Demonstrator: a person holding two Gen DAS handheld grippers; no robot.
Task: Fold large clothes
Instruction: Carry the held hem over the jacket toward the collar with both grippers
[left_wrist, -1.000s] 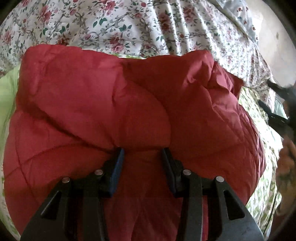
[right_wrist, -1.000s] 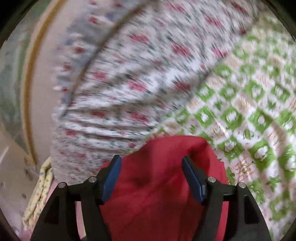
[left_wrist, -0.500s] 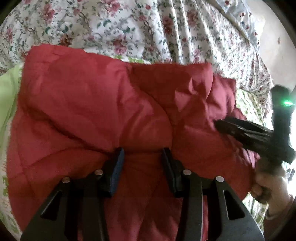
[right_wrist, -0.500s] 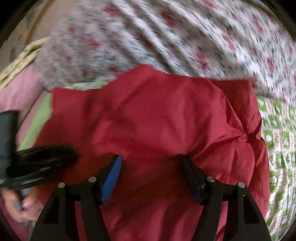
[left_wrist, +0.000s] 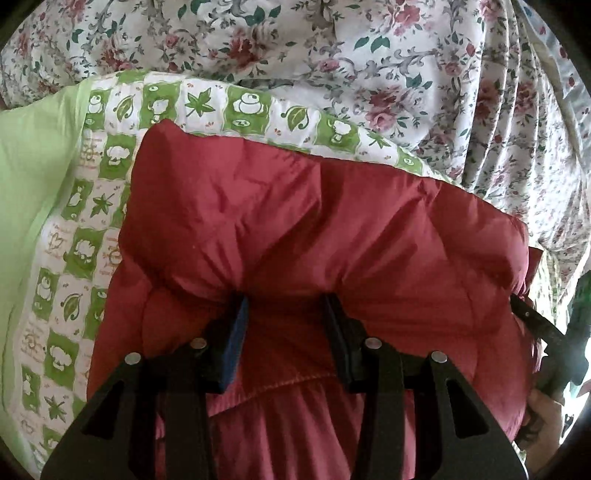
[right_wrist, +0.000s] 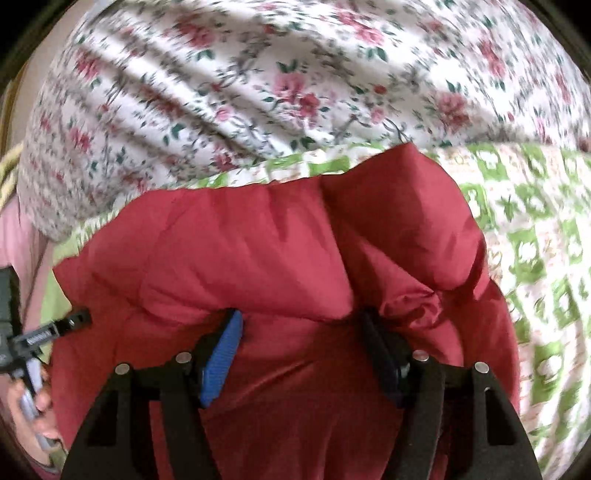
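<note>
A puffy red quilted jacket (left_wrist: 314, 229) lies folded in a bundle on a green-and-white patterned quilt (left_wrist: 85, 229). My left gripper (left_wrist: 284, 306) has its fingertips tucked under a bulging fold of the jacket, with red fabric filling the gap between the jaws. In the right wrist view the same jacket (right_wrist: 258, 251) fills the lower half. My right gripper (right_wrist: 303, 321) likewise has its tips under a fold with fabric between the wide-set jaws. The right gripper also shows at the right edge of the left wrist view (left_wrist: 539, 325); the left one shows at the left edge of the right wrist view (right_wrist: 48, 332).
A white floral bedsheet (left_wrist: 369, 55) is bunched behind the jacket, also seen in the right wrist view (right_wrist: 277, 81). A plain light-green cloth (left_wrist: 26, 177) lies at the left. Pink fabric (right_wrist: 14, 240) and a hand sit at the far left of the right wrist view.
The right gripper swung from the bed's edge onto the jacket's right side. Both views pulled back or lifted, so more green quilt shows behind the jacket.
</note>
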